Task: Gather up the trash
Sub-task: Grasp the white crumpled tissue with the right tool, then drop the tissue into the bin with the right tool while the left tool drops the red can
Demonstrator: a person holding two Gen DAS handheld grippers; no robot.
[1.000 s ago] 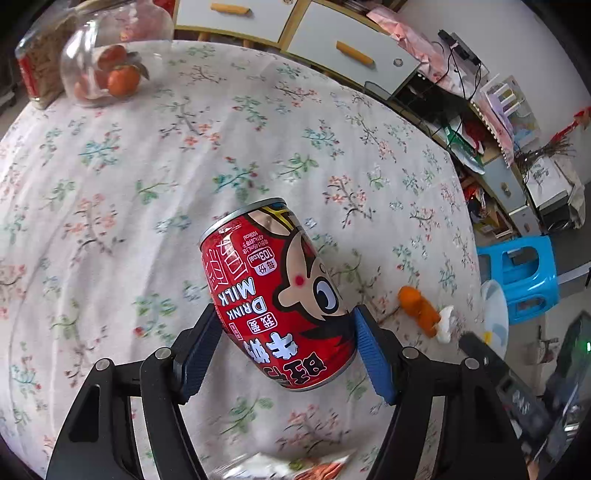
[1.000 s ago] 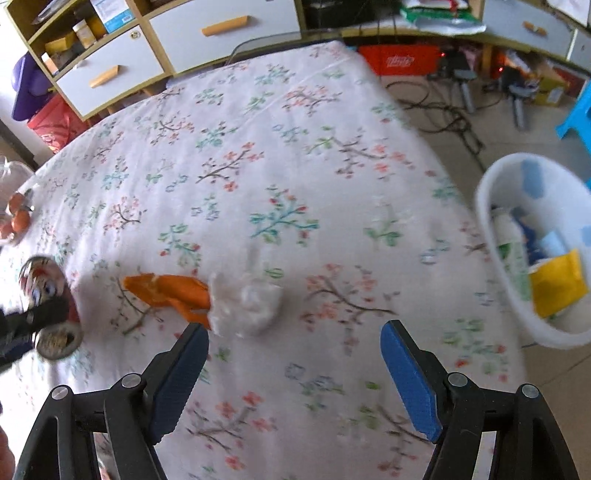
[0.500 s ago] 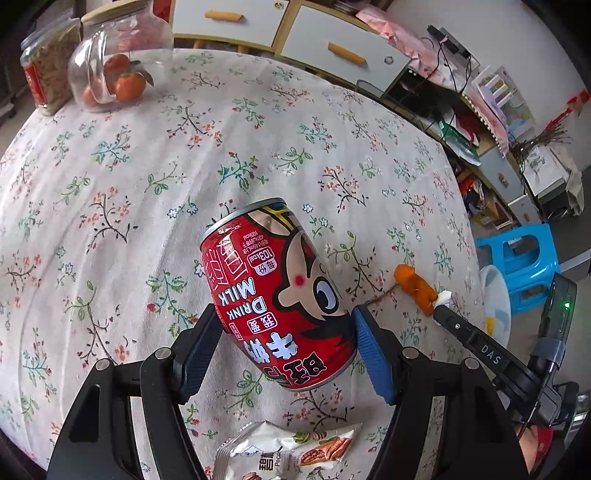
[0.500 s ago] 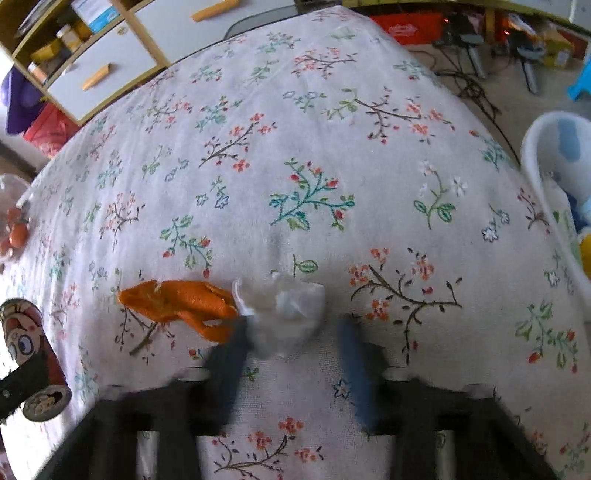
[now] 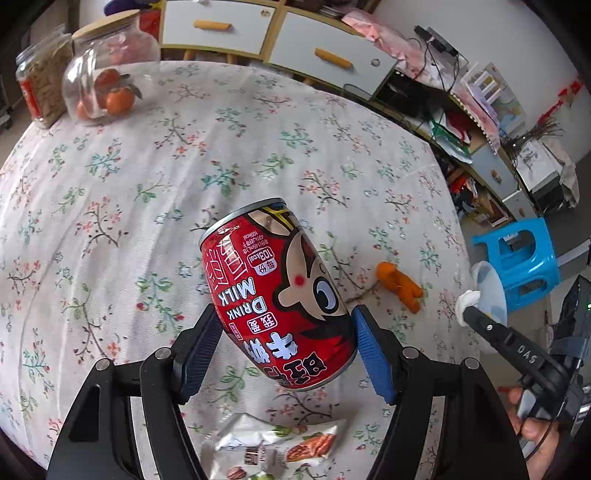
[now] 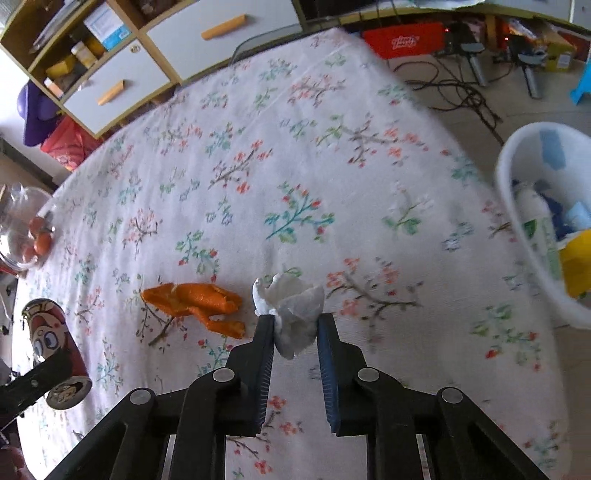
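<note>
My left gripper (image 5: 286, 350) is shut on a red milk drink can (image 5: 277, 291) and holds it tilted above the floral tablecloth; the can also shows in the right wrist view (image 6: 55, 350). My right gripper (image 6: 295, 328) is shut on a crumpled white tissue (image 6: 291, 310), lifted just off the cloth; the tissue also shows in the left wrist view (image 5: 466, 302). An orange peel (image 6: 199, 302) lies left of the tissue on the cloth, and shows in the left wrist view (image 5: 400, 286). A white trash bin (image 6: 546, 221) with several wrappers stands beside the table at right.
A snack wrapper (image 5: 273, 446) lies on the cloth below the can. A glass jar of oranges (image 5: 103, 88) and a second jar (image 5: 40, 85) stand at the far left. A blue stool (image 5: 517, 262) and drawers (image 5: 221, 26) are beyond the table.
My right gripper closed on the white tissue and raised it off the cloth, away from the peel. My left gripper rose with the can, showing more table.
</note>
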